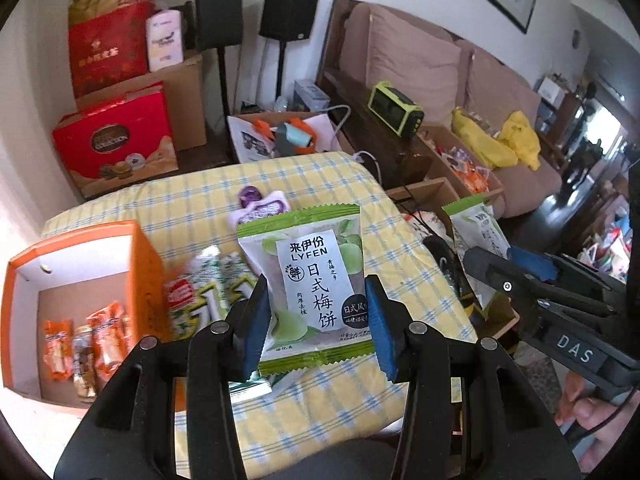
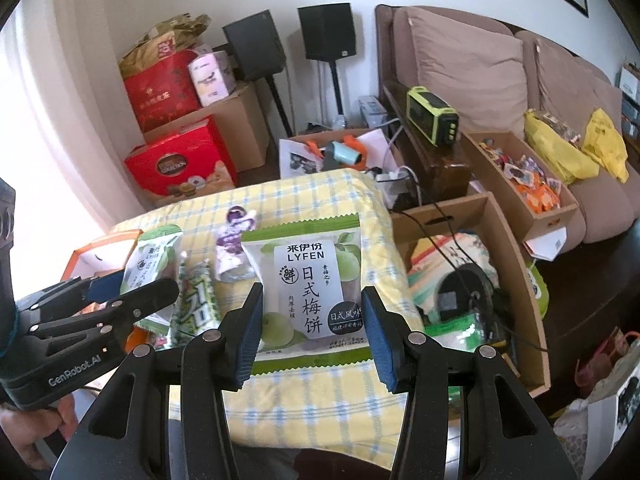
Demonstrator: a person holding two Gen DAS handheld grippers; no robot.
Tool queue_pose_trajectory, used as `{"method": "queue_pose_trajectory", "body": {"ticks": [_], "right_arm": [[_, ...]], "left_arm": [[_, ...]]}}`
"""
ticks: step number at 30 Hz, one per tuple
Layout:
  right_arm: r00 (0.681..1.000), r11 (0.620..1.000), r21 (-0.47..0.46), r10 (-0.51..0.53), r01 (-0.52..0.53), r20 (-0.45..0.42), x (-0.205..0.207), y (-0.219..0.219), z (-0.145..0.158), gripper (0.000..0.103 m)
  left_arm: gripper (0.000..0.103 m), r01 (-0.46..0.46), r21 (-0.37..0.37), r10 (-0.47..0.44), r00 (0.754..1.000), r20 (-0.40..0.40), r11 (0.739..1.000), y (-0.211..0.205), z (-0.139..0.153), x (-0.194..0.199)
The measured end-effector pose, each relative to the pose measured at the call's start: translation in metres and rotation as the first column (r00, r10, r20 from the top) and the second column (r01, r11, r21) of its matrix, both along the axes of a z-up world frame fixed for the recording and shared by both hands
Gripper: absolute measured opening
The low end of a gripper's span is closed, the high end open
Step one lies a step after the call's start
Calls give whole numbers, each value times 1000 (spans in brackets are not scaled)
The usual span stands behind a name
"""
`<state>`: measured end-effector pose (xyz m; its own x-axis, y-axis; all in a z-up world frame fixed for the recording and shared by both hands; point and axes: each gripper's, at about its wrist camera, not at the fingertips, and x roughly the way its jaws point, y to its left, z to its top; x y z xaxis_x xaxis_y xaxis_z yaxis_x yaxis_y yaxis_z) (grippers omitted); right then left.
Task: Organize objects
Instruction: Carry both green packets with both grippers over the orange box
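Now the left gripper [image 1: 316, 322] is pinching a green plum packet [image 1: 310, 280] upright between its blue pads, above the yellow checked cloth [image 1: 360, 384]. Likewise, the right gripper [image 2: 314, 334] is clamping a second packet [image 2: 310, 292], just beside the orange box [image 1: 140, 256].

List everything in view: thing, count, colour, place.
LYFEN plum packet: two, green-white, one in each gripper.
Purple pouch: one, on the checked cloth.
Green-white snack packs: several, beside the orange box.
Orange box: one, left, holding orange sachets.
Red gift boxes: two, back left.
Speakers: two, black.
Sofa: one, brown.
Left gripper: shut on a packet.
Right gripper: shut on the other packet.
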<state>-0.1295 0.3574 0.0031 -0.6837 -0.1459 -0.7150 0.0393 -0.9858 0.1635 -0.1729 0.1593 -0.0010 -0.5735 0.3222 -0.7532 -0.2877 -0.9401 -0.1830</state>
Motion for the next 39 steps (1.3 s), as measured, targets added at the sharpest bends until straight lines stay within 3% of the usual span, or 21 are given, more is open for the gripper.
{"method": "queue_pose_trajectory", "body": {"ticks": [19, 39], "right_arm": [[992, 991, 11, 130, -130, 1, -18, -95, 6, 49], [947, 948, -32, 318, -316, 55, -44, -210, -11, 49]], "left_arm": [[42, -118, -3, 118, 993, -17, 993, -87, 10, 10], [42, -255, -79, 258, 966, 31, 964, -198, -17, 12]]}}
